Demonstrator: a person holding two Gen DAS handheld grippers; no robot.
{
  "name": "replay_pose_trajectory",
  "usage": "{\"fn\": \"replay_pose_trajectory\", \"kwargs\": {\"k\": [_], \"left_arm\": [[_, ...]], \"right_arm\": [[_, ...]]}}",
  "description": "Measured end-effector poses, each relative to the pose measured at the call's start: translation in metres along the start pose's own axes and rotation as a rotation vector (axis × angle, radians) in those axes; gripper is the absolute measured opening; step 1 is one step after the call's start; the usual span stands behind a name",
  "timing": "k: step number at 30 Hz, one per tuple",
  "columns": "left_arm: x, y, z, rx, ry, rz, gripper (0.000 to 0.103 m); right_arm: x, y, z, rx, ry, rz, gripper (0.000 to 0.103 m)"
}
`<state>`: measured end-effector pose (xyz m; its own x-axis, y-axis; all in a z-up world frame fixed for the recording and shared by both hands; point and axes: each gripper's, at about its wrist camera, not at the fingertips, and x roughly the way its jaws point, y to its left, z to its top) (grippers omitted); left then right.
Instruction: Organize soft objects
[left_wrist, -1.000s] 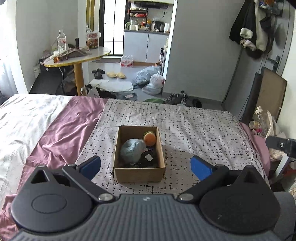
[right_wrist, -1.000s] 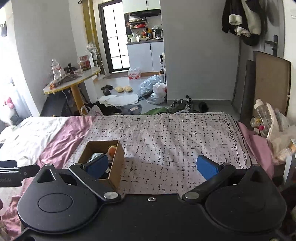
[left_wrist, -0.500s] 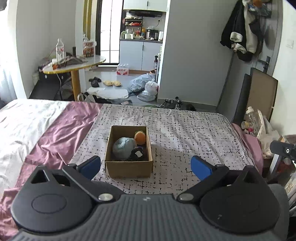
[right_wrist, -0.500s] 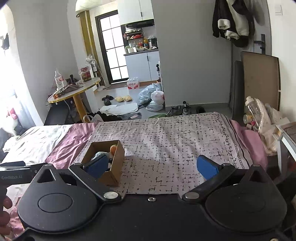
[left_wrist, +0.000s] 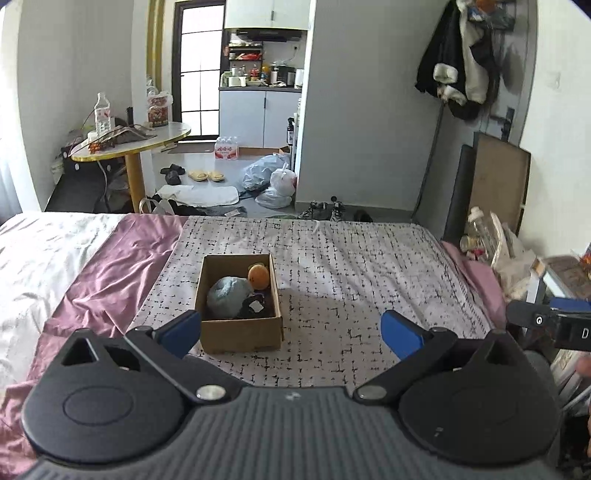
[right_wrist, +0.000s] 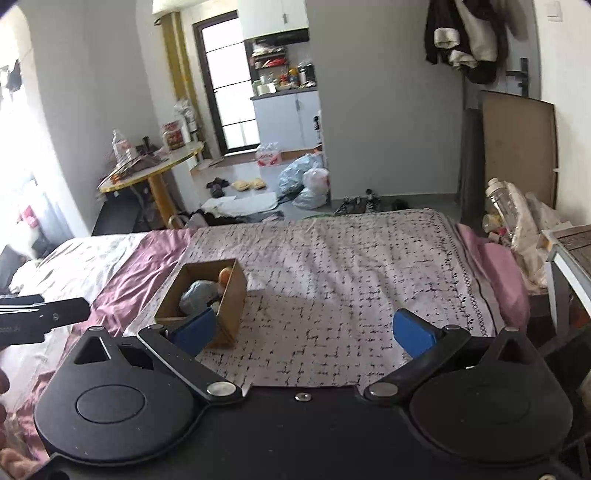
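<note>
Room: bedroom opening onto a kitchen, with a bed (left_wrist: 351, 266) under a patterned spread (left_wrist: 369, 288) and a purple sheet (left_wrist: 122, 266) beside it.
Box: a cardboard box (left_wrist: 240, 332) stands on the spread, left of middle, open at the top.
Contents: a grey-blue plush (left_wrist: 227, 293), an orange toy (left_wrist: 258, 275) and a dark item (left_wrist: 255, 308) lie inside, touching one another.
Left gripper (left_wrist: 291, 330): jaws wide apart, empty, hanging over the near edge of the bed, well short of the box.
Right gripper (right_wrist: 303, 328): jaws wide apart, empty, off to the right of the box (right_wrist: 207, 306).
Change: over the last second both cameras have risen and drawn back; the box looks smaller and more of the room shows.
Spread: no loose soft thing shows on it.
Meaning: the sorting looks finished or nearly so, and both tools seem to be retreating.
Doubt: anything lying near the grippers' bodies is hidden.
</note>
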<state>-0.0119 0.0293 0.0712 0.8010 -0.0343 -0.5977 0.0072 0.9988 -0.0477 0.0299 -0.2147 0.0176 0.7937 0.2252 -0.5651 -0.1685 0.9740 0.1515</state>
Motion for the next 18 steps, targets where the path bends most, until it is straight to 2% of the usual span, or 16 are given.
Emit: {"fn": "replay_pose_trajectory", "kwargs": {"k": [18], "left_arm": [[0.006,0.018,-0.003,-0.039,0.022,-0.001,0.103]], "right_arm": [[0.003,0.013,-0.002,-0.044,0.005,-0.021,0.103]]}}
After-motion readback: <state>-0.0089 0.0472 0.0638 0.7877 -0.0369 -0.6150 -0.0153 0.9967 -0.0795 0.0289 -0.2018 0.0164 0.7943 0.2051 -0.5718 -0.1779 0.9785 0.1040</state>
